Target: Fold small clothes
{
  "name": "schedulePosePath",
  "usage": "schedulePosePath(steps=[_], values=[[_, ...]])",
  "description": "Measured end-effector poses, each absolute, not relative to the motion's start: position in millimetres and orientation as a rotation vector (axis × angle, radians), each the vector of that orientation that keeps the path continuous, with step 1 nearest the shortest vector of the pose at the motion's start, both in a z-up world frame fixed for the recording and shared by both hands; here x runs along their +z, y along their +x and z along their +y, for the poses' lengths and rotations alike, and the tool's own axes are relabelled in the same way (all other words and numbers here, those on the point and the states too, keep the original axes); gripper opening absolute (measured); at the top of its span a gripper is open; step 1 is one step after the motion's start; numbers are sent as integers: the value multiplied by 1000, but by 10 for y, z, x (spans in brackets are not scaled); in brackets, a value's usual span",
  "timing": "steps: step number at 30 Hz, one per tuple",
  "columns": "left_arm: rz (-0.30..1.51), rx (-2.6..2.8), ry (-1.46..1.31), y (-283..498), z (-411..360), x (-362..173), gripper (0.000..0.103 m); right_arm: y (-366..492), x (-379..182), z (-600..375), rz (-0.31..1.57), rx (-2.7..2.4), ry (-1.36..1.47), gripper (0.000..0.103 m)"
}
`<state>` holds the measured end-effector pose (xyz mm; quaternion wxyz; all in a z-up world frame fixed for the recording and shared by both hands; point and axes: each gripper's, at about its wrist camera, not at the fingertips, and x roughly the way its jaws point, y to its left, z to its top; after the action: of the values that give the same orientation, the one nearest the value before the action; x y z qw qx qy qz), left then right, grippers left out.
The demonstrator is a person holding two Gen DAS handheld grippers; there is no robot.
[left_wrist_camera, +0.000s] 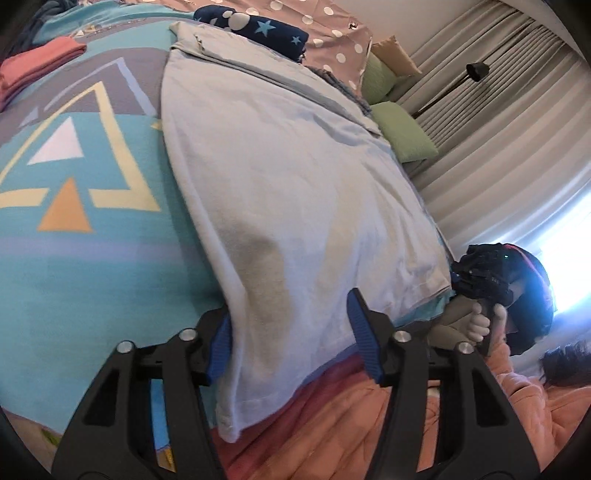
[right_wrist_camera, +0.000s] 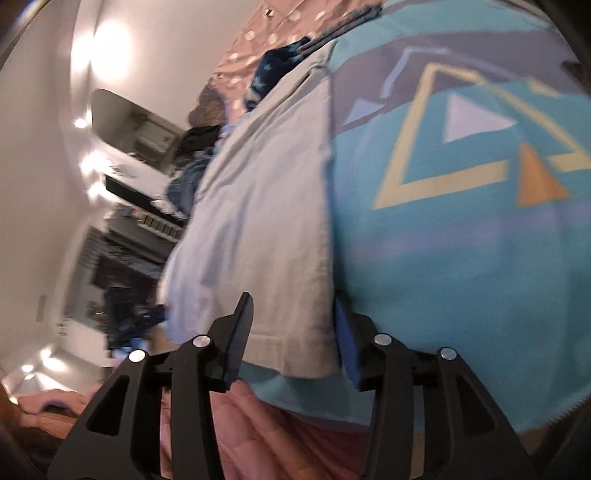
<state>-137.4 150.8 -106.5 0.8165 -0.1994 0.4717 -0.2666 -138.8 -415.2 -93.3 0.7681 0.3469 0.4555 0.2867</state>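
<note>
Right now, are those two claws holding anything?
No firm hold shows: the pale blue garment has its near edge between the open left gripper and right gripper.

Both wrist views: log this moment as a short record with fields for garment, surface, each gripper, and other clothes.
garment: pale blue cloth, spread flat, near hem hanging over the bed edge
surface: turquoise blanket with triangle pattern
left gripper: open, hem corner between the fingers, pads not pressing
right gripper: open, the other hem corner between its fingers
other clothes: folded pink pile at the far left; navy star-print piece beyond the cloth
</note>
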Motion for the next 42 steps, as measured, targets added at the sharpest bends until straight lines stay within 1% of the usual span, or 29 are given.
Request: schedulePosePath(steps=[1,2,3,4,5,7,10,12,21,23,25,27,28,29,31,32,34,36,38,39,40,41,42], values=[[1004,-557,-435,-1375,1520,-1068,36,-1368,-941,-4159,982,627,786,29],[1002,-539,-460,-1377,1559,-1067,18,-1349,-941,-4189,952,628,842,9],[995,-530,-487,-1382,1600,-1043,8,-1368,-925,-4229,907,636,876,8],[974,-531,-527,-1382,1687,-997,4,-1391,-881,-4284,840,652,913,8],[921,-541,-577,-1404,1781,-895,4,-1411,-804,-4351,766,666,948,6],[811,-555,-590,-1433,1856,-621,4,-1428,-612,-4431,664,693,980,5],[664,-600,-571,-1470,1872,-181,4,-1408,-343,-4423,588,728,951,5],[616,-614,-541,-1473,1836,-9,4,-1386,-148,-4381,548,744,914,5],[510,-628,-507,-1411,1833,317,4,-1370,245,-4339,491,770,822,5],[542,-614,-486,-1340,1792,309,4,-1323,278,-4279,496,749,786,5],[628,-562,-449,-1264,1760,158,5,-1286,235,-4242,528,722,759,5],[704,-511,-420,-1237,1770,-41,17,-1287,122,-4209,573,672,724,5],[739,-486,-410,-1237,1792,-142,34,-1290,62,-4203,589,662,722,5],[768,-460,-402,-1249,1809,-240,46,-1293,-31,-4220,613,642,725,5],[849,-419,-382,-1285,1831,-474,50,-1292,-164,-4251,648,605,734,5],[887,-405,-376,-1303,1835,-584,55,-1290,-245,-4280,667,588,752,5],[955,-400,-379,-1301,1851,-800,58,-1303,-351,-4322,683,571,782,5],[997,-404,-396,-1300,1845,-986,58,-1333,-404,-4354,687,560,804,5],[992,-459,-414,-1342,1816,-1009,58,-1333,-417,-4354,688,554,810,6],[1023,-519,-445,-1346,1789,-1036,57,-1339,-417,-4353,689,551,809,6],[1068,-604,-483,-1352,1728,-1088,51,-1347,-420,-4350,689,549,809,6],[1107,-645,-472,-1363,1640,-1147,34,-1355,-406,-4348,687,548,810,6],[1134,-629,-424,-1367,1567,-1198,26,-1350,-401,-4347,685,547,811,6]])
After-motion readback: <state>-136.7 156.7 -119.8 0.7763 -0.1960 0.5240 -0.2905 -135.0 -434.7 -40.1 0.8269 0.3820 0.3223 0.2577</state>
